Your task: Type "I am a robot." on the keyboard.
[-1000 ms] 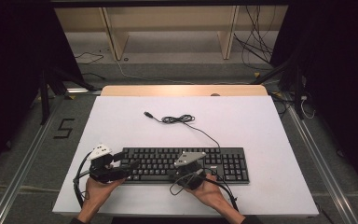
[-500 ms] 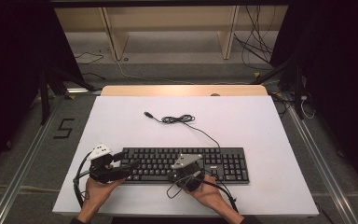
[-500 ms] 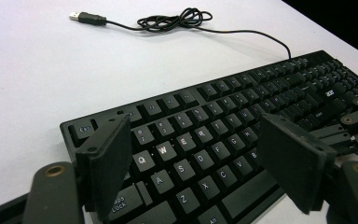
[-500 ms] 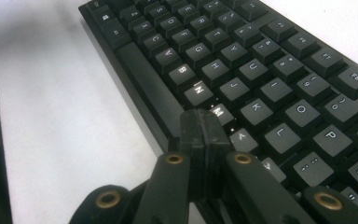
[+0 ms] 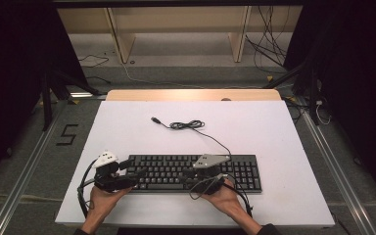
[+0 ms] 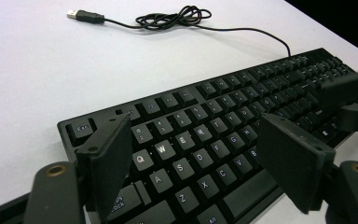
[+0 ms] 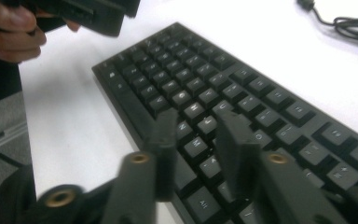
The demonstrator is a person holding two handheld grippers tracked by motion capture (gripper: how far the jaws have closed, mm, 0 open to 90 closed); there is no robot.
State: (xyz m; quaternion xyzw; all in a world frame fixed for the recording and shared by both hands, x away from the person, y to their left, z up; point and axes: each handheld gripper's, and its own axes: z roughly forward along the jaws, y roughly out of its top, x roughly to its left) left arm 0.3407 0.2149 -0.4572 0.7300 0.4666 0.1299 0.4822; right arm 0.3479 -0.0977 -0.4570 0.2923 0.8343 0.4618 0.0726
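Lower left of the high view: left gripper [image 5: 129,177] spread wide over the left end of the black keyboard [image 5: 196,172], gripping nothing. Lower centre: right gripper [image 5: 192,175] above the keys, jaws parted narrowly, just opened, nothing between them. Beyond, mid-frame, on the white table [image 5: 284,147]: coiled cable [image 5: 187,125], USB plug [image 5: 154,119] lying free.

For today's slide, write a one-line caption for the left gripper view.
Open left gripper hovering over the letter keys of a black keyboard, its USB cable coiled on the white table.
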